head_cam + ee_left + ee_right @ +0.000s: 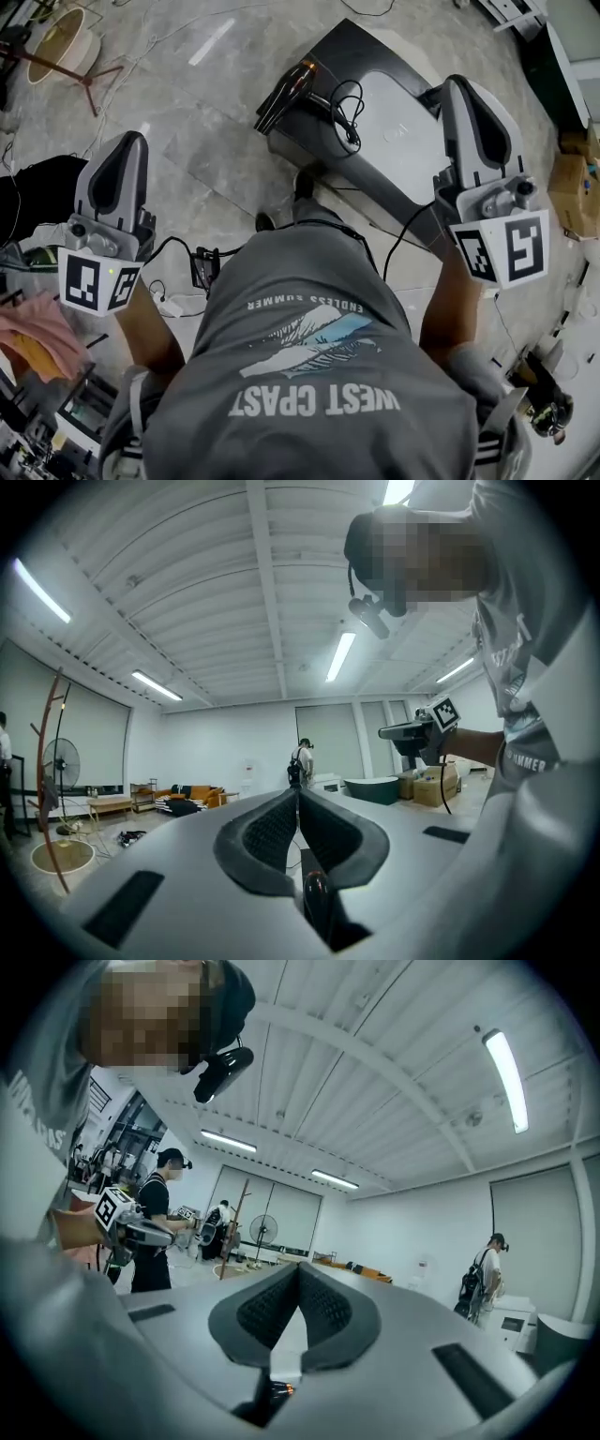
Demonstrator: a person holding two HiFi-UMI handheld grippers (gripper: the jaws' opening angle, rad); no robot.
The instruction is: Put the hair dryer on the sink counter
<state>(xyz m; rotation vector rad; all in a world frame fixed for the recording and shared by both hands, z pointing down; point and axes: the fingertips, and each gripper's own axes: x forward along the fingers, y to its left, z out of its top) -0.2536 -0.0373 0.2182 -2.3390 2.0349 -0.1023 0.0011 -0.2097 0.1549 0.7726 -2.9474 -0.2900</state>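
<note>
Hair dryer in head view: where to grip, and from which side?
Probably best to take the hair dryer across the middle of its long black body, jaws spanning its narrow width. It lies flat and diagonal near the left edge of the grey unit, so come from above, on its left: the coiled cord sits at its right. I can't make out the handle.

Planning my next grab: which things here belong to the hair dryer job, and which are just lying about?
Job: hair dryer; dark counter it lies on.
Lying about: cardboard boxes; pink cloth; round stand base.
</note>
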